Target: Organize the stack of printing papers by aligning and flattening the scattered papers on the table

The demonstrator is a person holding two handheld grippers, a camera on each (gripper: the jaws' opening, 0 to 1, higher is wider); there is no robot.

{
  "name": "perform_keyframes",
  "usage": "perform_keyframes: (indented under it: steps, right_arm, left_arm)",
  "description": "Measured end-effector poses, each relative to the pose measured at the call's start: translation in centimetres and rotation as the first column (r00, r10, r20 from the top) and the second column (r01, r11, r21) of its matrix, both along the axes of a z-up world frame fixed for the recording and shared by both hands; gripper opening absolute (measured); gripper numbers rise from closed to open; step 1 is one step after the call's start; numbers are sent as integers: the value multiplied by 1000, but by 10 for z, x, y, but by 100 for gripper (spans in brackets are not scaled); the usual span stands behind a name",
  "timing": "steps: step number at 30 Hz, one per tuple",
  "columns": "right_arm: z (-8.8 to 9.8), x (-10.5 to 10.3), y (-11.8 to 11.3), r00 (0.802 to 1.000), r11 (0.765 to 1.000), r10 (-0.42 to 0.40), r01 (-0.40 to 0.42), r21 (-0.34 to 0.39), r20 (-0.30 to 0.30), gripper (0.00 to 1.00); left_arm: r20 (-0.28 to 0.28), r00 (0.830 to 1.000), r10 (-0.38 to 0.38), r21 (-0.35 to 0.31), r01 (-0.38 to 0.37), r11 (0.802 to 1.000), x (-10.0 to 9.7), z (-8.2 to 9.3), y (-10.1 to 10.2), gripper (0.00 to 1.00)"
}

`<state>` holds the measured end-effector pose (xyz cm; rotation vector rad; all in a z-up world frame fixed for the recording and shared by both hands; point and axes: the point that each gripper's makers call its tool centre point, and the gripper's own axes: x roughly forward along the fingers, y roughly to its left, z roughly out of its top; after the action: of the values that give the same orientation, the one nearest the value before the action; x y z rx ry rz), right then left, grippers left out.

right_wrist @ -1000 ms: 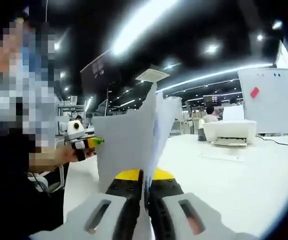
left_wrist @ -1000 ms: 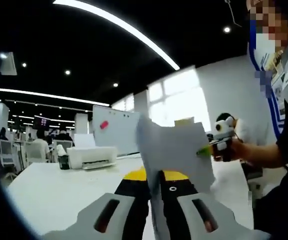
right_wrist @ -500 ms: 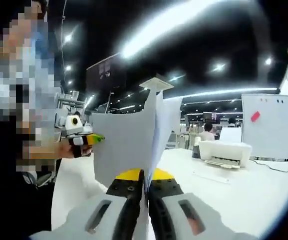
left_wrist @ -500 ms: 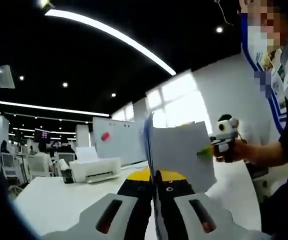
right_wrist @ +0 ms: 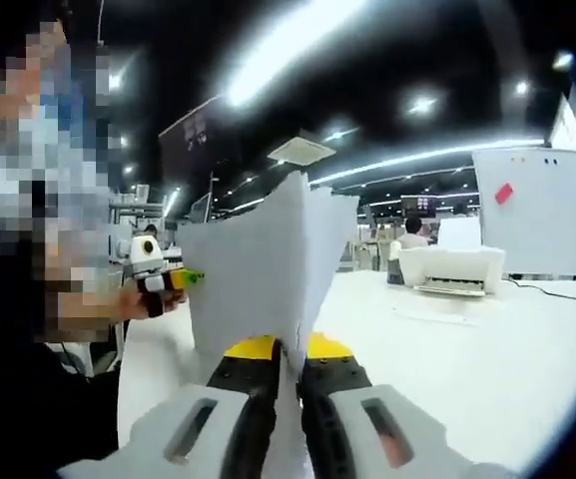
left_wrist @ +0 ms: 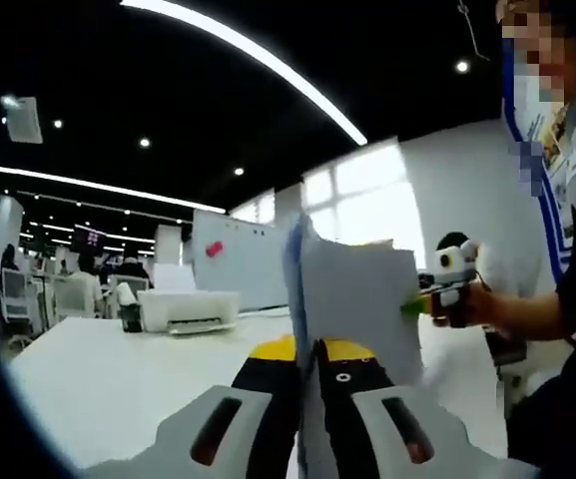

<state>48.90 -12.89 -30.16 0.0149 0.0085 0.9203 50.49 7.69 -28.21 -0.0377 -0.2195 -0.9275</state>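
A stack of white printing papers [left_wrist: 352, 299] stands upright above the white table [left_wrist: 98, 379], pinched at two edges. In the left gripper view my left gripper [left_wrist: 307, 351] is shut on the stack's near edge, with the sheets rising between its jaws. A hand at the right holds my right gripper [left_wrist: 412, 304] against the stack's far edge. In the right gripper view the papers [right_wrist: 253, 269] fan slightly at the top, and my right gripper [right_wrist: 286, 351] is shut on their lower edge. My left gripper [right_wrist: 188, 276] grips the far side at the left there.
A white printer [left_wrist: 188, 309] sits at the back of the table [right_wrist: 487, 349], also seen as the printer [right_wrist: 452, 269] with a flat sheet [right_wrist: 437, 317] in front. A whiteboard [right_wrist: 527, 210] stands behind. A dark cup [left_wrist: 130, 317] is beside the printer. People sit at distant desks.
Both views have shifted a little with the hands. The stack stays upright between both grippers, and its top edges look slightly more fanned in the right gripper view.
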Motion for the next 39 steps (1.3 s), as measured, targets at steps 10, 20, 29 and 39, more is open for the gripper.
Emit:
perform_keyframes:
  steps: [10,20,29,39]
  right_arm:
    - [25,-4,6,997,1000,12,-13,8,71,0]
    - [-5,-5,5,1000,1000,16,-16,-11,8,0]
    - [4,-8,7,999,999,25,-24,-38,26,0]
    - [23,-20,7,996,996,76,-74,46,-46,0]
  left_arm:
    - [34,999,-1,-55,3,998,0,30,-2,6]
    - [-6,1000,1,-30,-1,1000,-4,-1,-1,6]
    - [-4,1000,-4,-20,4,1000,-3,4,-1,6]
    - [-32,999,-24,-14,23,1000,-7,26,-6,6]
